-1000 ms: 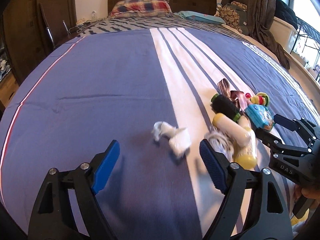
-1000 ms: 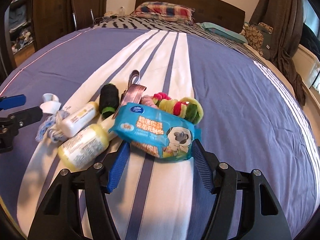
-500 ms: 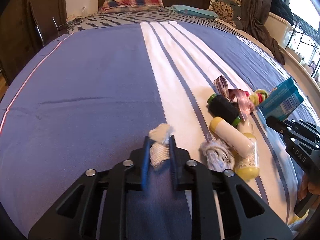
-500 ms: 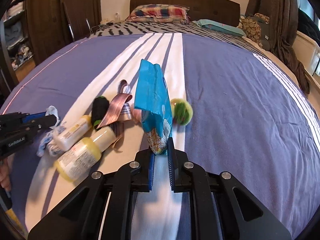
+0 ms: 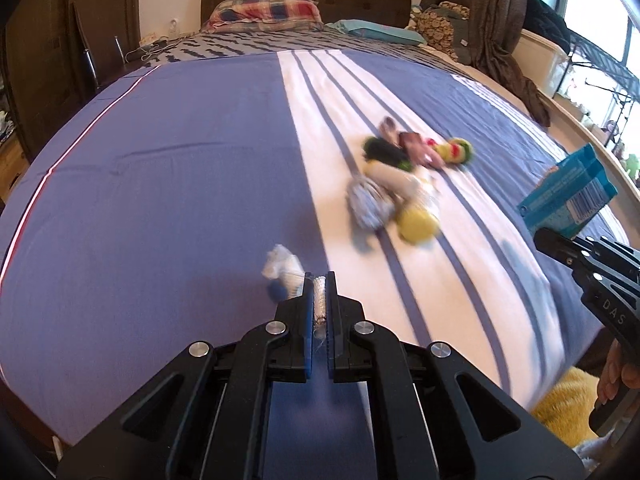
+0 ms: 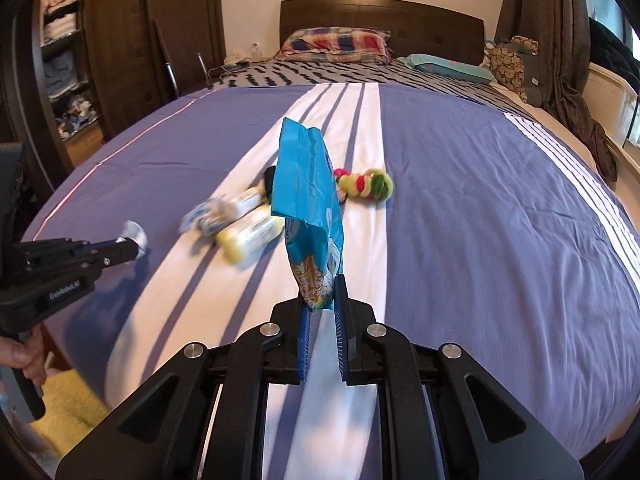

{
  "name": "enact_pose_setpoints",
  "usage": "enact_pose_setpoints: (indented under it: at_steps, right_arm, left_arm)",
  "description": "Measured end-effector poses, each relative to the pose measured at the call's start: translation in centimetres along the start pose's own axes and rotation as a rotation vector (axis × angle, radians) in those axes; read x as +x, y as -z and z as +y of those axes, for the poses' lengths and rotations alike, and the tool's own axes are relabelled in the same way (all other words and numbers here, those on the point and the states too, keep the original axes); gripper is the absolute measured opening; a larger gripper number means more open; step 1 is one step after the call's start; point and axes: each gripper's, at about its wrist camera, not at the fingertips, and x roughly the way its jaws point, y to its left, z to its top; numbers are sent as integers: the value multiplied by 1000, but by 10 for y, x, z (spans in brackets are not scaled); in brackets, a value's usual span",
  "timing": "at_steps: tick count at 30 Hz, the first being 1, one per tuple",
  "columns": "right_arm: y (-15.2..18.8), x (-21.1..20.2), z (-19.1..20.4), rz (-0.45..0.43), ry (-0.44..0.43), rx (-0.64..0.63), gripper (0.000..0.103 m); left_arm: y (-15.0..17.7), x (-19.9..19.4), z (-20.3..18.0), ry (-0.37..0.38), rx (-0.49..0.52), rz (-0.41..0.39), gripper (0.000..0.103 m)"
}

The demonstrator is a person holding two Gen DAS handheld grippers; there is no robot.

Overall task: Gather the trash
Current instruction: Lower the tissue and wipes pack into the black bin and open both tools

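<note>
A crumpled white tissue sticks out to the left of my left gripper, which is shut on it just above the blue bedspread. My right gripper is shut on the lower end of a blue wet-wipe packet, which stands up from its fingers above the bed. In the left wrist view the right gripper and the packet show at the right edge. In the right wrist view the left gripper with the tissue shows at the left.
A blurred pile lies on the white stripes: a yellow bottle, a white bottle, a white-and-blue bundle, a black spool and green-red hair ties. A yellow rug lies below the bed's near edge.
Both grippers closed, the left on the tissue and the right on the blue packet. Both then pulled back from the pile, and the packet was lifted off the bed.
</note>
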Motion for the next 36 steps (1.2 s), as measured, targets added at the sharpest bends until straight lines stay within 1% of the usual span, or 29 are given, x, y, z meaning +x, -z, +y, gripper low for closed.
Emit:
enact_pose_setpoints:
  at_steps: [7, 14, 18, 21, 23, 27, 30, 33, 36]
  right_arm:
    - [35, -40, 11, -9, -23, 7, 12]
    - [73, -72, 15, -8, -57, 38, 12]
    - [95, -80, 15, 9, -81, 55, 12]
    - [113, -81, 16, 39, -86, 54, 12]
    - [117, -81, 14, 43, -81, 59, 12]
    - [120, -87, 7, 27, -76, 72, 12]
    - [126, -86, 5, 40, -79, 75, 12]
    - [140, -83, 6, 68, -96, 82, 12]
    - [162, -74, 10, 129, -129, 84, 12]
  left_arm:
    - [47, -39, -19, 45, 16, -19, 3]
    - [92, -67, -38, 101, 23, -30, 3]
    - [117, -77, -45, 128, 16, -25, 3]
    - [135, -80, -50, 144, 14, -12, 3]
    - [141, -79, -51, 149, 18, -4, 3]
    - [139, -81, -48, 169, 9, -18, 3]
    - [141, -84, -48, 178, 16, -21, 3]
    - [149, -85, -47, 186, 12, -12, 3]
    - [166, -82, -50, 198, 10, 15, 3]
